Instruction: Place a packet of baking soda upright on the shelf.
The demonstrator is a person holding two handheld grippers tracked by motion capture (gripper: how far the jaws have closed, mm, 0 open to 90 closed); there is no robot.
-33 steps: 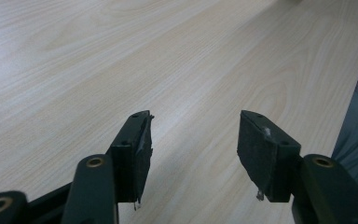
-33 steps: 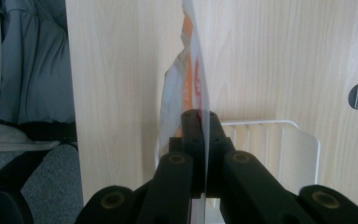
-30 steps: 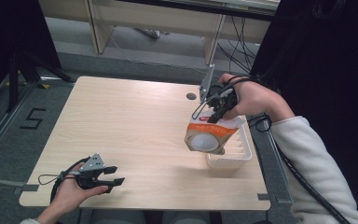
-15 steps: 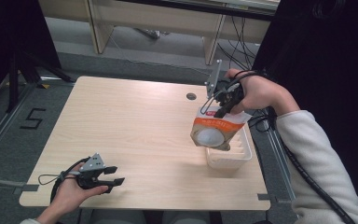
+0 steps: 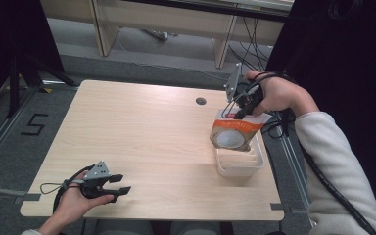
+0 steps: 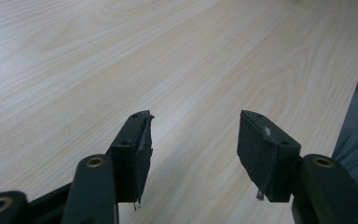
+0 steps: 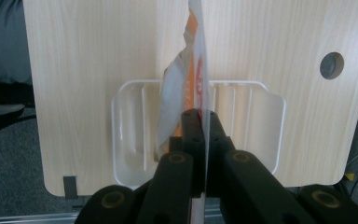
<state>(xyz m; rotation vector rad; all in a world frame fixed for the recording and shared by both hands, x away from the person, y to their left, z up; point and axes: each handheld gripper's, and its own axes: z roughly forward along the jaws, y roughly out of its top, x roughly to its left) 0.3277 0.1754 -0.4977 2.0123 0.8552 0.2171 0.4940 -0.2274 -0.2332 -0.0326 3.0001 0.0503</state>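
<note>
While the left hand idles, the right one carries the work.
Scene: a person at a light wooden table point(image 5: 142, 127), holding a two-jaw tool in each hand.
Right gripper: the right gripper point(image 5: 239, 111) has its jaws pressed together on the top edge of an orange-and-white snack pouch point(image 5: 234, 133), which hangs below it clear of the table.
Pouch position: in the right gripper view, the pouch point(image 7: 186, 88) dangles edge-on straight above a clear plastic tray point(image 7: 126, 135) near the table's right edge.
Tray: the tray point(image 5: 247, 164) looks empty, its ribbed floor showing through.
What changed: a second ago the pouch hung tilted at the tray's left rim; since then the right hand has drifted toward the far side and the pouch now hangs nearly plumb over the tray.
What it means: the carry appears all but finished, and lowering and letting go seem to be what remains.
Left gripper: the left gripper point(image 5: 118, 184) rests at the near left corner, unmoved, jaws spread with only bare wood between its pads point(image 6: 256, 149).
Risk: a limp pouch could catch the tray's rim.
</note>
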